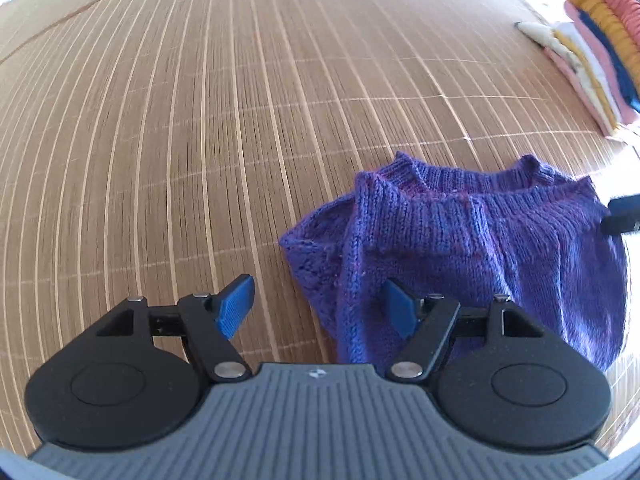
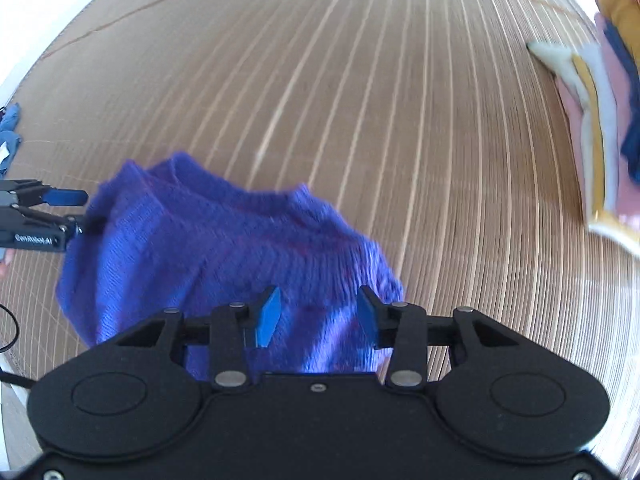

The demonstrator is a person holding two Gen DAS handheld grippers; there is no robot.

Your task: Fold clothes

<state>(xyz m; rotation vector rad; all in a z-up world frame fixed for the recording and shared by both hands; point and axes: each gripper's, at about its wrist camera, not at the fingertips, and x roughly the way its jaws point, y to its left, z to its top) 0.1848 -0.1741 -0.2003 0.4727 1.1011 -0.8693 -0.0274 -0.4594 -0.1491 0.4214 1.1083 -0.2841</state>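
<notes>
A folded purple knit sweater (image 1: 472, 248) lies on the bamboo mat (image 1: 200, 120), collar facing away. My left gripper (image 1: 316, 308) is open and empty, low over the sweater's left edge. My right gripper (image 2: 316, 316) is open and empty, just above the sweater (image 2: 224, 248), which looks blurred in the right wrist view. The right gripper shows at the right edge of the left wrist view (image 1: 622, 216). The left gripper shows at the left edge of the right wrist view (image 2: 44, 216), next to the sweater's left side.
A stack of folded clothes (image 1: 600, 44) in pink, mustard, navy and white stands at the far right of the mat; it also shows in the right wrist view (image 2: 604, 120). A blue cloth (image 2: 10, 136) lies past the mat's left edge.
</notes>
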